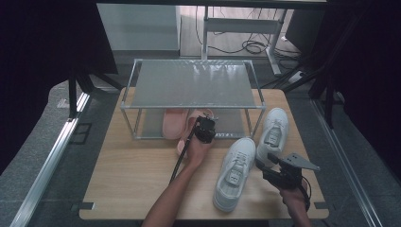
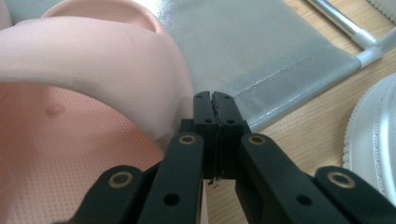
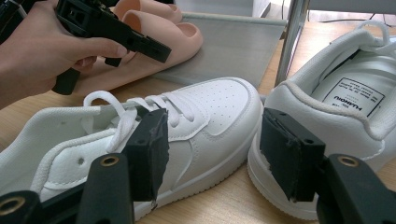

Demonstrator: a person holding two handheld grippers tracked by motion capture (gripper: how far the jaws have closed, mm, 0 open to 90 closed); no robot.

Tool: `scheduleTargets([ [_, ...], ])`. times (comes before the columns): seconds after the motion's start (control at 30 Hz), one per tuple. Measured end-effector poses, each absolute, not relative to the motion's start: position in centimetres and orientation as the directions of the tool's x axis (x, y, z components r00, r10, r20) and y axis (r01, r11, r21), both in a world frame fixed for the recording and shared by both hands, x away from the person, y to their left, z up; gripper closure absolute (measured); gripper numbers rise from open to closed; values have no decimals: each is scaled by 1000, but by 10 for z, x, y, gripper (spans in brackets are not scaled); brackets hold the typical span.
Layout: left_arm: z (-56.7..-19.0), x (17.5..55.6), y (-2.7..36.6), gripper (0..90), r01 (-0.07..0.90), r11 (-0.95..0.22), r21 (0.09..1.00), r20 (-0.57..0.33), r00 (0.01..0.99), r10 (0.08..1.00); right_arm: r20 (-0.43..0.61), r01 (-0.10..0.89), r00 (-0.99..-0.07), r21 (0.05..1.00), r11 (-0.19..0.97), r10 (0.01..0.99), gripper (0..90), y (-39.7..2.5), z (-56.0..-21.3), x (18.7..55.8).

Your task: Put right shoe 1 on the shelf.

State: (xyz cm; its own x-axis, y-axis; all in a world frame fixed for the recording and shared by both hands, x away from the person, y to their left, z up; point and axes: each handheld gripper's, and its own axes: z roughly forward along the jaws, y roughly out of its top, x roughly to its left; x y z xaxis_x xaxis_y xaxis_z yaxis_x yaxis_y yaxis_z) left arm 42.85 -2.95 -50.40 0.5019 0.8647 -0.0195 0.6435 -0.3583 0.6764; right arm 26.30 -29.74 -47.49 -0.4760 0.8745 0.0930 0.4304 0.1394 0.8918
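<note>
Two pink rubber slide sandals: the nearer pink slide [image 1: 185, 137] lies half on the rack's lower shelf, heel end sticking out over the front edge; the second pink slide [image 1: 173, 123] sits fully on that shelf, just beside it, farther under the rack. Left gripper [image 2: 215, 116], held in the left hand [image 1: 197, 150], sits right at the nearer slide's strap; jaws pressed fully together, nothing seen between them, tips just beside the strap's edge in the left gripper view.

One metal-tube shoe rack with two grey fabric shelves [image 1: 194, 84] stands at the far half of the wooden table [image 1: 132, 175].

Two white leather lace-up sneakers, both outside the rack: the near white sneaker [image 1: 234, 172] lies in front of the rack's right front corner, toe pointing at it; the far white sneaker [image 1: 273, 130] lies right of that corner, beside the leg. Insole label in the far one reads "HUMBOU" or similar, upside down, small print unreadable.

Right gripper [image 3: 212, 154] is in front of the rack, right of the near sneaker; jaws wide apart, empty, heel of that sneaker between them in the right gripper view, not touching.
</note>
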Motion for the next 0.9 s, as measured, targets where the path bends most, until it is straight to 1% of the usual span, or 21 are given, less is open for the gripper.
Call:
scheduleTargets([
  [0.3, -488, 410, -20, 870, 608, -346, 715, -41, 531, 847, 92, 432, -477, 891, 142, 874, 424, -296, -476, 263],
  [0.37, -483, 402, -14, 870, 595, -345, 726, -50, 546, 836, 90, 430, -478, 891, 143, 874, 424, -296, -476, 263],
  [0.4, -479, 394, -8, 872, 583, -341, 738, -68, 566, 821, 90, 431, -479, 891, 145, 873, 424, -296, -476, 263],
  [0.57, -474, 378, 7, 878, 572, -334, 750, -108, 603, 790, 89, 434, -481, 889, 149, 872, 424, -294, -476, 264],
  [0.9, -473, 354, 37, 875, 559, -337, 758, -130, 635, 762, 90, 436, -477, 888, 147, 874, 424, -295, -477, 264],
])
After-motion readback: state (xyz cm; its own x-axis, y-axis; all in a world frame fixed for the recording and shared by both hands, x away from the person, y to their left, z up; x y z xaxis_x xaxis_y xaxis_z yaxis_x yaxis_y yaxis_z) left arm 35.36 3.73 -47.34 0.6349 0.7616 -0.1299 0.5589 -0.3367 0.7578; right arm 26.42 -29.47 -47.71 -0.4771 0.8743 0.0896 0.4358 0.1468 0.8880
